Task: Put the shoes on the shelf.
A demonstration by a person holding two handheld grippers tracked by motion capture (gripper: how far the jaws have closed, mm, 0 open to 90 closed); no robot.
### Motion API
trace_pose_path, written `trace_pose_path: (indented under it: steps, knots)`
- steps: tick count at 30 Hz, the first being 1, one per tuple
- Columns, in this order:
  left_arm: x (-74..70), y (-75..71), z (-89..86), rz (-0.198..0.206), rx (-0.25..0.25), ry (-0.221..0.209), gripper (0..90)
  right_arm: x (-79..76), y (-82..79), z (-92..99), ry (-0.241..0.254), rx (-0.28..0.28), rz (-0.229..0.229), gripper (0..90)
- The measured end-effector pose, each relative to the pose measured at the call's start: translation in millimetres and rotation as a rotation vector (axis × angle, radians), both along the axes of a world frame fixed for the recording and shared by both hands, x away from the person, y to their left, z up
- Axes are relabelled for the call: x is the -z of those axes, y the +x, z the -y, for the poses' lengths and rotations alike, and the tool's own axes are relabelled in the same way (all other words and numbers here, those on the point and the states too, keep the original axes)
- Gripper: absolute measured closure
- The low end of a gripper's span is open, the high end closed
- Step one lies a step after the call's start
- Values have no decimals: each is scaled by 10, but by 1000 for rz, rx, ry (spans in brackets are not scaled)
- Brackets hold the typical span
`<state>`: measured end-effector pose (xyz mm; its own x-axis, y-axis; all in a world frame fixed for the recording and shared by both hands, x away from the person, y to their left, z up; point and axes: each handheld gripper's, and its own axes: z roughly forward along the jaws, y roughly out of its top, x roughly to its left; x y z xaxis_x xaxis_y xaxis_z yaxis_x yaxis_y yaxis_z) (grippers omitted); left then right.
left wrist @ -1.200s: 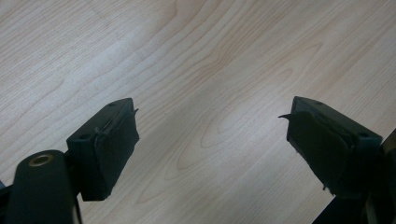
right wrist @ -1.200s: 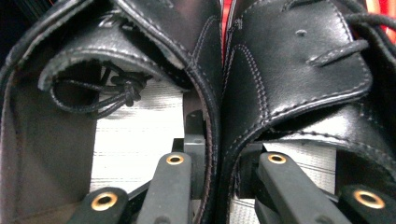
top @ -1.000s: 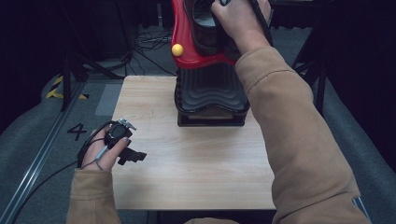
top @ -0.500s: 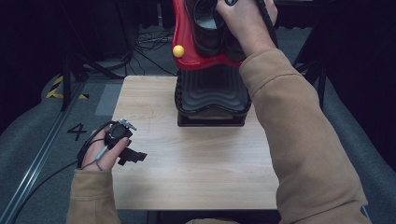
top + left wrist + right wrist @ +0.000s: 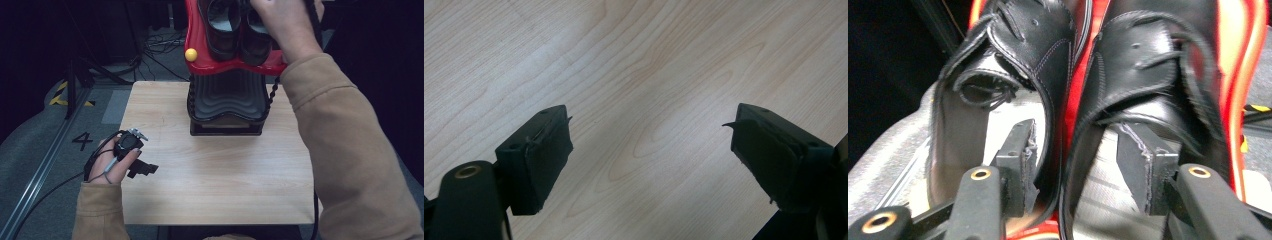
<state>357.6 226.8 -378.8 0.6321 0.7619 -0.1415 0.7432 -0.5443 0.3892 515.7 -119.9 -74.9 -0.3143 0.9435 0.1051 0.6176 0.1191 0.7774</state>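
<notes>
Already the pair of shoes (image 5: 240,30) sits on the red rack (image 5: 200,50) at the far edge; the right gripper (image 5: 1075,165) has just been opening, jaws spread inside both shoes, gripping neither. Left gripper (image 5: 651,150), jaws spread, idles over the tabletop (image 5: 225,175).

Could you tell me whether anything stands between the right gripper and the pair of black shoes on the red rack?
Nothing visible does. The right gripper is already at the black shoes: one jaw is inside each shoe, with their adjoining walls between the jaws. The jaws have just been opening and the pads are not pressing on the leather.
</notes>
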Motion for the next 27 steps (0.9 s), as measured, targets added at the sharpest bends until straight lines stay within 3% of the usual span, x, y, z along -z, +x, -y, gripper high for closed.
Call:
trace_pose_path:
  steps: [8,14,18,27]
  knots:
    - [-7,-69,-34,1,-17,3,172,-57,-304,378,9,-70,16,499]
    - [-31,-143,-80,7,-31,2,172,-50,-642,762,-9,-149,37,470]
    - [-44,-162,-103,10,-43,0,172,-42,-799,987,1,-164,48,463]
    - [-53,-150,-123,17,-50,4,171,41,-984,1345,-2,-196,36,417]
